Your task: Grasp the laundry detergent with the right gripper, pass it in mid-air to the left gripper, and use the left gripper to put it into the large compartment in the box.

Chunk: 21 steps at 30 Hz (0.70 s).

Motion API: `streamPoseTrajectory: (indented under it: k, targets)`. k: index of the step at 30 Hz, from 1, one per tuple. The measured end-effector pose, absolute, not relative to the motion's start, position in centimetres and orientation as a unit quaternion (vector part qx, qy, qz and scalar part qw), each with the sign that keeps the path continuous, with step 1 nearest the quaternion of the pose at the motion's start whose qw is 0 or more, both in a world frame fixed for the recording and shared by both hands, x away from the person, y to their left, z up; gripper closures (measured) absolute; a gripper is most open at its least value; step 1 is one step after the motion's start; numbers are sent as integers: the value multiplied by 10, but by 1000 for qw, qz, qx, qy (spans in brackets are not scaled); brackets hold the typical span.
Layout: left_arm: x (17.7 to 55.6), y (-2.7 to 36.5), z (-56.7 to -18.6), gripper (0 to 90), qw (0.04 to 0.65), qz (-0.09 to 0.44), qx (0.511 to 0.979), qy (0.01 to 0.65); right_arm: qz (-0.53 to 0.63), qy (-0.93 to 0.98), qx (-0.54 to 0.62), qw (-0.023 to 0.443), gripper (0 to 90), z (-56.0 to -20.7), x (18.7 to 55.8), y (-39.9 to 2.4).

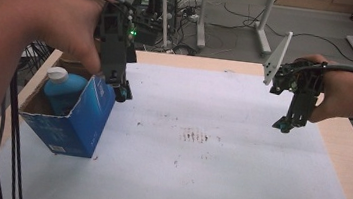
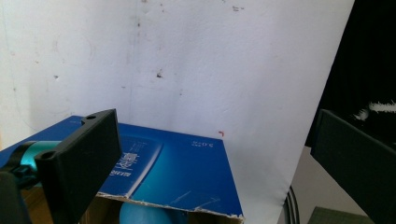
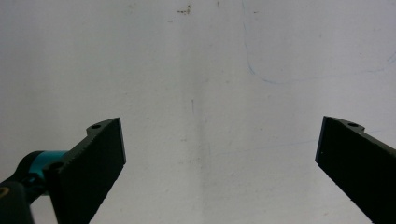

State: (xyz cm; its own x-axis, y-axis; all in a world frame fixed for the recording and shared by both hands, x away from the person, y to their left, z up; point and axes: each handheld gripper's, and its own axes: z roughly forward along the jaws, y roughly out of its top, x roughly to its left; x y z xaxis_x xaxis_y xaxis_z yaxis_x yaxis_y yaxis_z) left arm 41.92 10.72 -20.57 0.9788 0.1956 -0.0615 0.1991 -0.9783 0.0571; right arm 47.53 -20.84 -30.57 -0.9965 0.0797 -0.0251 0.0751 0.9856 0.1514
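A: Blue carton (image 1: 74, 120) sits at the left edge of the white sheet (image 1: 218, 159), top flaps torn open. Contents?

B: One blue bottle (image 1: 62, 89) with a white cap (image 1: 57, 74), standing inside the carton, cap towards the far left corner. In the left gripper view the carton's printed blue side (image 2: 182, 172) lies just under the jaws, its ragged cardboard edge nearest the camera.

A: Left gripper (image 1: 121, 92)?

B: Above the carton's right far corner, pointing down. Jaws released and wide apart, nothing between the pads. Whether a jaw tip touches the carton wall, I cannot tell.

A: Middle of the sheet?

B: Bare paper with a patch of small dark marks (image 1: 195, 136).

A: Right gripper (image 1: 284, 125)?

B: Well apart from the carton, over the right part of the sheet, held off the surface and pointing down. In the right gripper view (image 3: 219, 154) its jaws stand wide, released, with plain white paper between them and a faint blue pen line (image 3: 261, 77) further off.

A: Table?

B: Light wood (image 1: 345, 144), showing beyond the sheet on the right.
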Motion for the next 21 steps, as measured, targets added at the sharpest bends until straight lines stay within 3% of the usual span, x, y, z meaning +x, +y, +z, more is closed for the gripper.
streamPoseTrajectory:
  k: [21]
  targets:
    - [418,105,-206,17,29,-30,995,94,55,998,29,22,9,-304,479,-203]
